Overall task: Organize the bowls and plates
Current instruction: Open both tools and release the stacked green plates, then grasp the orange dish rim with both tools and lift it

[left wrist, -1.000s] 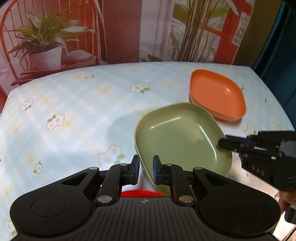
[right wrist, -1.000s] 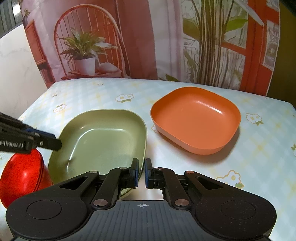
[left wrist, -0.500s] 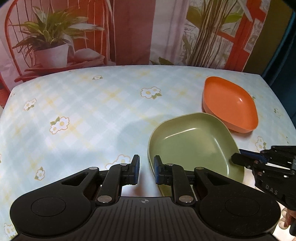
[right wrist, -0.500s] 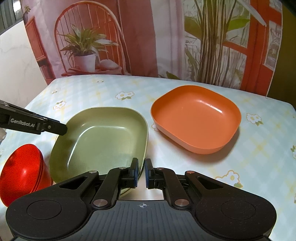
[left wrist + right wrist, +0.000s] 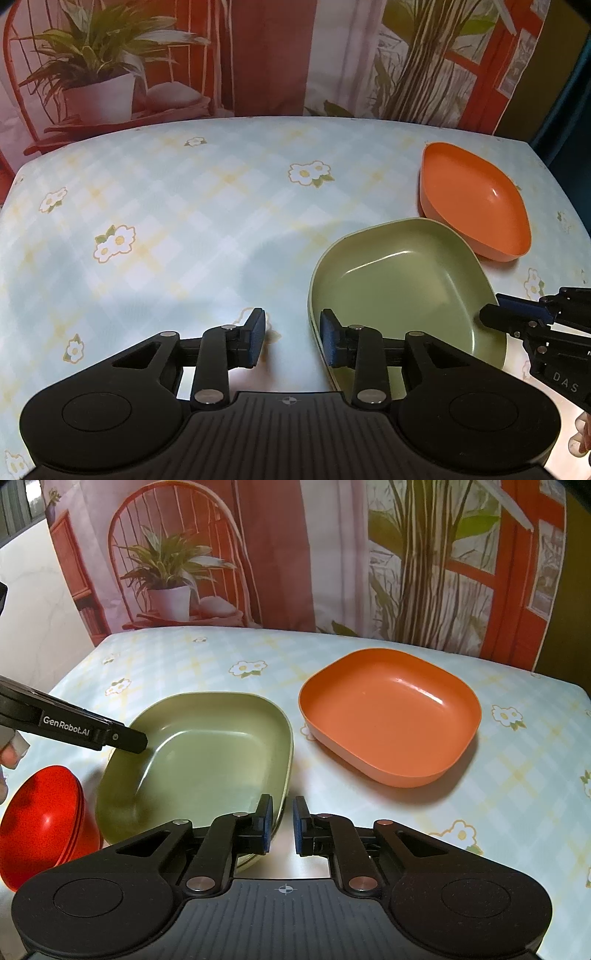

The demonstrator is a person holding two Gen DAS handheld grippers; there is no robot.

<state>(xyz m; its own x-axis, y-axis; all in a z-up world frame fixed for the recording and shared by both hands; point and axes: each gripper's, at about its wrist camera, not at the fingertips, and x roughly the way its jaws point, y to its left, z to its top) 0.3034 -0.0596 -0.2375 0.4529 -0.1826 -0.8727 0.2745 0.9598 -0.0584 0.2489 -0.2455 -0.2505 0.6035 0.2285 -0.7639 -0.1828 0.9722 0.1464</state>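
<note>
A green plate lies on the flowered tablecloth, with an orange plate just beyond it. My left gripper is open, its jaws straddling the green plate's near left rim without closing on it. In the right wrist view the green plate and orange plate sit side by side, and stacked red bowls stand at the left. My right gripper is slightly open, its jaws on either side of the green plate's rim corner. The left gripper's finger reaches over the plate's left rim.
The tablecloth stretches left and back. A printed backdrop with a plant and chair hangs behind the table. The table's right edge lies past the orange plate.
My left gripper has opened wider and the green plate has come down to lie on the table beside the orange plate. My right gripper's jaws have parted slightly.
</note>
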